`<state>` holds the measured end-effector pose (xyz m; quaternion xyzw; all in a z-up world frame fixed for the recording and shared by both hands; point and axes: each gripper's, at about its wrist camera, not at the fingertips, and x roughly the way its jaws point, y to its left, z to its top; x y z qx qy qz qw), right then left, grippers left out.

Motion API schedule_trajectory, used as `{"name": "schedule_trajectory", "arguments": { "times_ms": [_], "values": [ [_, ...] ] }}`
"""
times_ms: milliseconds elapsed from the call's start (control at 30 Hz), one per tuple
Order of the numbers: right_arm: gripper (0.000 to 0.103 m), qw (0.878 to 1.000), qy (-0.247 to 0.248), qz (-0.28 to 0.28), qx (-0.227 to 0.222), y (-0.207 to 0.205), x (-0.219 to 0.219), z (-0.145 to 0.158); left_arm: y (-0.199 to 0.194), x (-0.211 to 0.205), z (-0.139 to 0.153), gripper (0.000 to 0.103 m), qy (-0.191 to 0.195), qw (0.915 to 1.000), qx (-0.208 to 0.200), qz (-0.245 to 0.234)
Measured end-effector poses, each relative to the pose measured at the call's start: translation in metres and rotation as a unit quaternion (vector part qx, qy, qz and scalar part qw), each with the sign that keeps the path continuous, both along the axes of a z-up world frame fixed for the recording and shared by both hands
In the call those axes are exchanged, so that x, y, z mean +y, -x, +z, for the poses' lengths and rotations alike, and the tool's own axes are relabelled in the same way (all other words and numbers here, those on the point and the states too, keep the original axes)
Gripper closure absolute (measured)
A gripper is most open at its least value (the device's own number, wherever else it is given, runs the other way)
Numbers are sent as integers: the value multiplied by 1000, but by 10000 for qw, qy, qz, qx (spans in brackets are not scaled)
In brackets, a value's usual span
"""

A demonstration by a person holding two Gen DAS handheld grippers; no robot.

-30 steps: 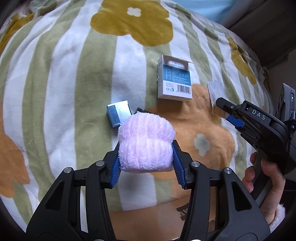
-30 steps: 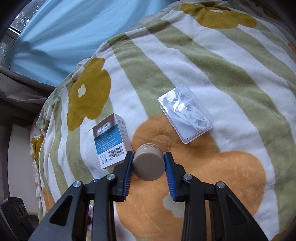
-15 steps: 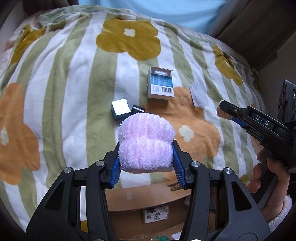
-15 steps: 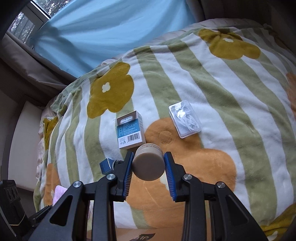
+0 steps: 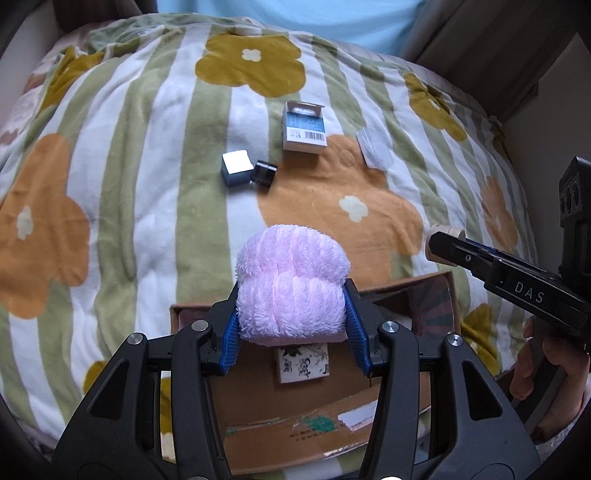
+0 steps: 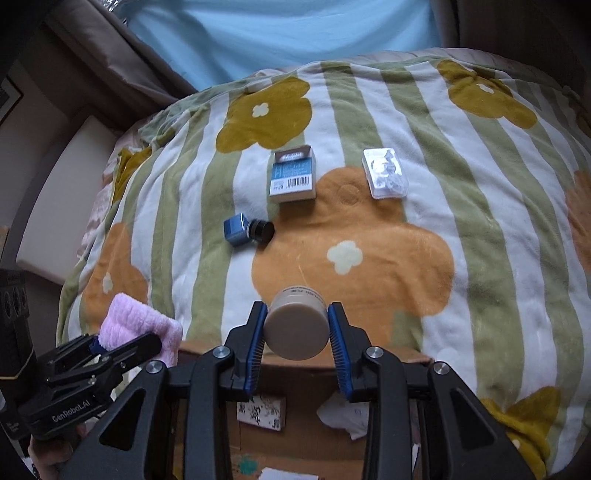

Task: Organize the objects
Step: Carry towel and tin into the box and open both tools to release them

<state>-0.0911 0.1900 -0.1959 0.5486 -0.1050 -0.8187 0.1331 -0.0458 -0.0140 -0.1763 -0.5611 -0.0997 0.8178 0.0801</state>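
My left gripper [image 5: 291, 306] is shut on a fluffy pink rolled towel [image 5: 291, 284] and holds it above the far edge of an open cardboard box [image 5: 314, 402]. My right gripper [image 6: 296, 325] is shut on a beige round jar [image 6: 296, 325], also above the box [image 6: 314, 435]. The jar shows in the left wrist view [image 5: 443, 243] at the right. The towel shows in the right wrist view [image 6: 136, 325] at the lower left. On the blanket lie a blue-and-white carton [image 5: 304, 127], a small blue box [image 5: 234, 168] with a black cap [image 5: 264, 175], and a clear plastic case [image 5: 375, 149].
The striped flower blanket [image 5: 147, 147] covers the whole bed. Inside the box lie a small printed white pack [image 5: 301, 363] and crumpled white paper [image 6: 343, 413]. A blue curtain [image 6: 277, 33] hangs behind the bed. A white ledge [image 6: 55, 206] runs along the left.
Both grippers have pulled back from the blanket with their loads. The items on the blanket now look farther away, and the cardboard box has come into view beneath both grippers.
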Motion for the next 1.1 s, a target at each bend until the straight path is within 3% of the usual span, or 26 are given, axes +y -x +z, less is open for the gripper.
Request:
{"name": "schedule_trajectory", "arguments": {
  "times_ms": [200, 500, 933, 967, 1000, 1033, 1067, 1100],
  "values": [
    [72, 9981, -112, 497, -359, -40, -8, -13, -39, 4, -19, 58, 69, 9997, -246, 28],
    [72, 9918, -343, 838, -898, -73, -22, -60, -76, 16, -75, 58, 285, 9972, -678, -108],
    [72, 9903, -327, 836, -1063, -79, -24, -72, -78, 9, -79, 57, 399, 9971, -636, -81],
    [72, 9895, -340, 838, -1126, -78, -24, -74, -78, 10, -79, 52, 416, 9972, -621, -86],
    [72, 9891, -344, 814, -1178, -78, -25, -75, -79, 10, -78, 37, 391, 9974, -593, -97],
    [64, 9890, -327, 776, -1214, -78, -25, -76, -80, 9, -78, 25, 363, 9977, -567, -99],
    [47, 9887, -298, 757, -1256, -79, -25, -78, -81, 9, -78, 1, 340, 9979, -548, -98],
    [38, 9884, -305, 739, -1292, -80, -24, -79, -83, 9, -77, 0, 311, 9981, -514, -112]
  ]
}}
